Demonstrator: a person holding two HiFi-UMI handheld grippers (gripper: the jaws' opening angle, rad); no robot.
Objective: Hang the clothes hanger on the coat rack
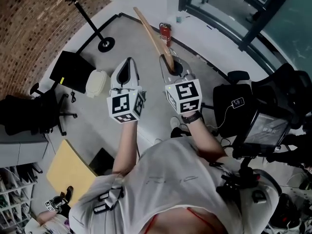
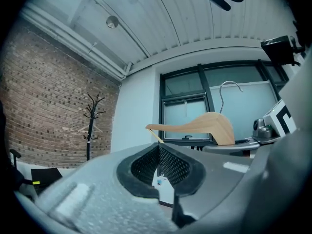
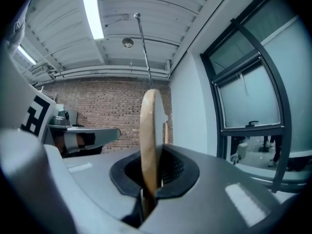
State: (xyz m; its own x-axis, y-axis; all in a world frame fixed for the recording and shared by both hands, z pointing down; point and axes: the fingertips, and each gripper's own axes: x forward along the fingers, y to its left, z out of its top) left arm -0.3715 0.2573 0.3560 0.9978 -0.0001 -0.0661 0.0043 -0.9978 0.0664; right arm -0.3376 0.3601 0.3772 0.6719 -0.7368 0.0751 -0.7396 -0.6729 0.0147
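Note:
My right gripper (image 1: 167, 61) is shut on the thick middle of a wooden clothes hanger (image 1: 153, 35), which sticks out ahead over the floor. In the right gripper view the hanger (image 3: 148, 135) stands edge-on between the pads, and its metal hook (image 3: 144, 48) rises toward the ceiling. My left gripper (image 1: 128, 62) is held up beside it, shut with nothing in it (image 2: 158, 152). From the left gripper view the hanger (image 2: 204, 126) shows side-on to the right. The black coat rack (image 1: 80, 11) stands far off at the brick wall (image 2: 90, 126), with a thin pale hanger on it.
A red fire extinguisher (image 1: 165, 33) stands by the window wall. On the floor lie a black case (image 1: 73, 72), a white container (image 1: 97, 83) and a yellow board (image 1: 68, 169). An office chair (image 1: 29, 113) is at the left, a screen on a stand (image 1: 265, 128) at the right.

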